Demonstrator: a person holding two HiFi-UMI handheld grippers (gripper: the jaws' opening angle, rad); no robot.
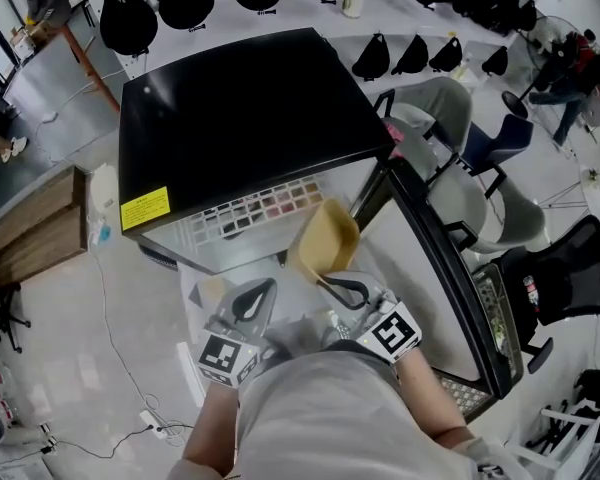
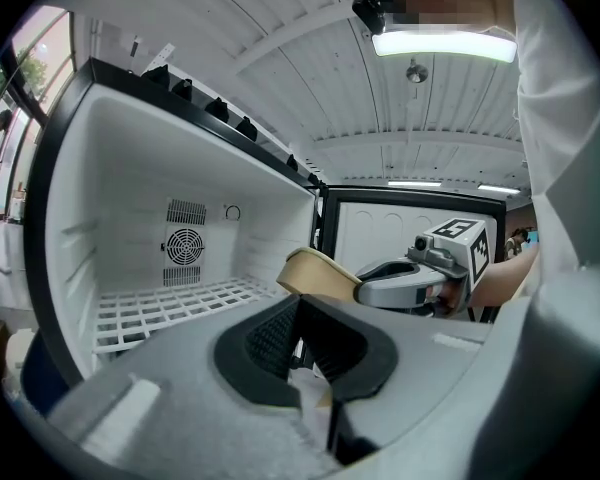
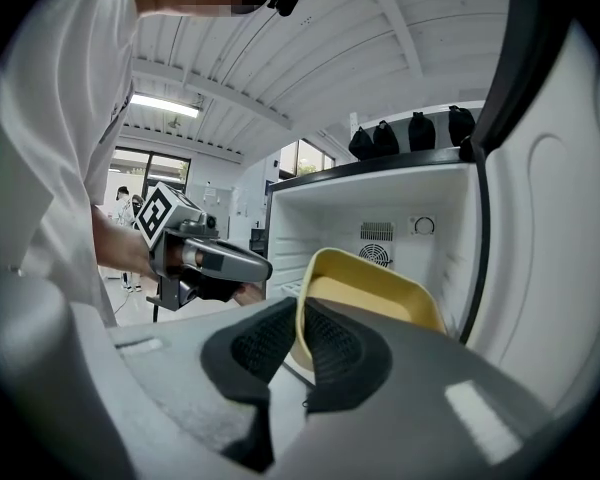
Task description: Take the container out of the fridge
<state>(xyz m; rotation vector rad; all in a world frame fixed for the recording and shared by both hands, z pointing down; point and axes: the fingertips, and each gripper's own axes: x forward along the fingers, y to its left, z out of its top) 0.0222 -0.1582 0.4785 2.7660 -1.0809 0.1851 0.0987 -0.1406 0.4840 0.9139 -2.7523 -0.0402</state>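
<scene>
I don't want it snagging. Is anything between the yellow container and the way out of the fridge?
Nothing visible does. The right gripper holds the container by its rim at the open front of the fridge; the door stands wide open and the left gripper is off to its side.

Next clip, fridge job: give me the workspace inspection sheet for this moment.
Surface: white wire shelf inside the open fridge, nothing seen on it.
Job's things: yellow container, tilted, held at the fridge opening.
Clutter: nothing seen.
Grippers: right gripper shut on the container's rim; left gripper shut, nothing between its jaws.
Cables: thin cable across the floor towards a power strip.
Surroundings: chairs, wooden crate, black bags.
</scene>
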